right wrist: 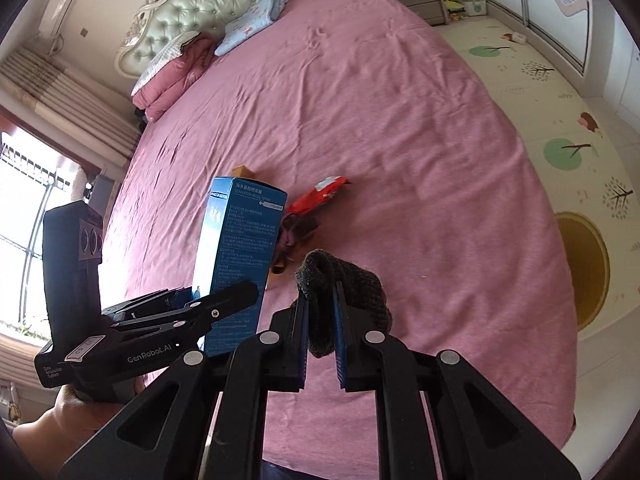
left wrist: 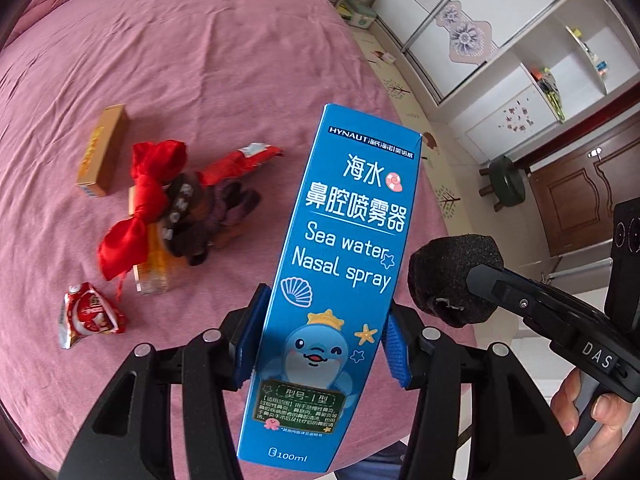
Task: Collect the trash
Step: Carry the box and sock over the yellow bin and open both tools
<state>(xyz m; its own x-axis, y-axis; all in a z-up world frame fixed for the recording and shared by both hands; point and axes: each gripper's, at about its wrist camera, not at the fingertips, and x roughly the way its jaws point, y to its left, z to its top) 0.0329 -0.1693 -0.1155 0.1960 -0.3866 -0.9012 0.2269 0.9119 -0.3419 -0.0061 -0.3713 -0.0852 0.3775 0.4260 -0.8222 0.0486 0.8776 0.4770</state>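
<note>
Both hands full rn: left gripper (left wrist: 320,344) jaws clamp the blue nasal spray box (left wrist: 340,264) upright, right gripper (right wrist: 322,344) jaws clenched on a dark sock (right wrist: 344,296), remaining trash pile (left wrist: 180,216) (wrappers etc) lies ahead-left on the bed (left wrist: 224,60), nearer the left.

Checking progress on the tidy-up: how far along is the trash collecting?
Nothing visibly binned yet. In hand: left tool grips the blue nasal spray box; right tool pinches a black fuzzy cloth. Left on the pink bedsheet: tan box, red wrappers.
</note>
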